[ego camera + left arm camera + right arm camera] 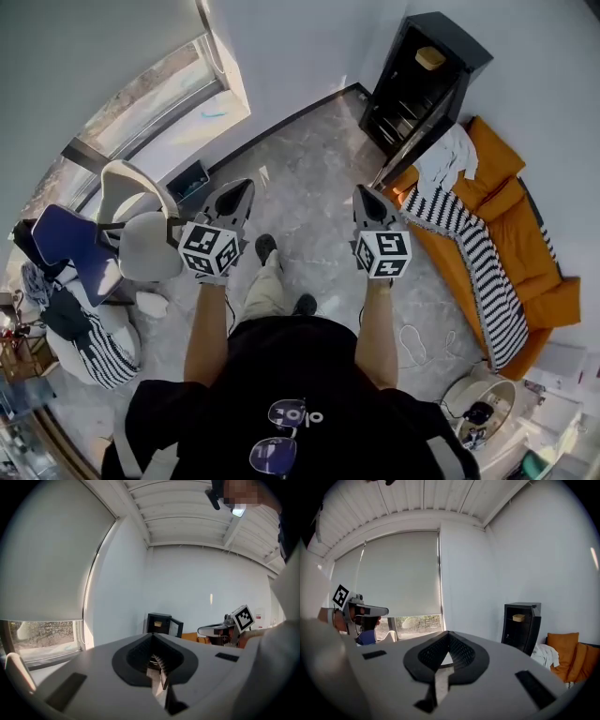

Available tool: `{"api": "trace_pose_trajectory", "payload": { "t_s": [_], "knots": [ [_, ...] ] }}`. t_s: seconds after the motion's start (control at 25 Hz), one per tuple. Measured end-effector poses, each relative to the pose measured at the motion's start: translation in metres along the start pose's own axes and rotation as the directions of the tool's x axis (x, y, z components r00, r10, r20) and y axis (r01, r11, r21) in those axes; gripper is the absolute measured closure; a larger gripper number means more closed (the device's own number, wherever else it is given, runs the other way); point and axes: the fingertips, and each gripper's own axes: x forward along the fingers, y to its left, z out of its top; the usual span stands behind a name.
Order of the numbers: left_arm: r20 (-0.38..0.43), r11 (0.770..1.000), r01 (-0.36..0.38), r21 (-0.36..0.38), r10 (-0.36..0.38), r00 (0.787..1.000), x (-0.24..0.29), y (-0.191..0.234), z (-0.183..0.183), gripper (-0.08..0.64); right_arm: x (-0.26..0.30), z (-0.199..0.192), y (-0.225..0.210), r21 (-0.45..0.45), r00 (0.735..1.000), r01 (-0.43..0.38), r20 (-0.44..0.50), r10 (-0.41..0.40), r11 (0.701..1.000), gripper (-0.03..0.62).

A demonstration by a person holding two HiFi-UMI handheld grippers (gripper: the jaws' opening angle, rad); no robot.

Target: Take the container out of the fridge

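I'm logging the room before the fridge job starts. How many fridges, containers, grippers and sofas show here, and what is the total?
Fridge: 1
Container: 1, on a shelf inside the open fridge
Grippers: 2, left gripper and right gripper
Sofa: 1, orange
Total: 5

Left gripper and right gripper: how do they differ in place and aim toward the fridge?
The left gripper sees the fridge almost dead ahead over its jaws; the right gripper sees it off to the right. In the head view the right gripper is on the sofa side, the left on the chair side. Both have jaws shut and empty.
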Motion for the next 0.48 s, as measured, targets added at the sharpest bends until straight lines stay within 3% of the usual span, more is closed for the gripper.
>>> {"api": "trace_pose_trajectory", "payload": {
  "t_s": [0.24, 0.48],
  "knots": [
    [0.003, 0.999, 0.048, -0.007, -0.048, 0.999, 0.092, 0.070, 0.005, 0.560, 0.101, 0.019, -0.038, -0.015, 0.999, 0.038, -0.019, -0.038, 0.999, 0.591],
    [-0.020, 0.993, 0.119, -0.018, -0.120, 0.993, 0.184, 0.151, 0.021, 0.560, 0.206, 0.068, -0.072, -0.056, 0.996, 0.081, -0.044, -0.084, 0.995, 0.591]
  ]
}}
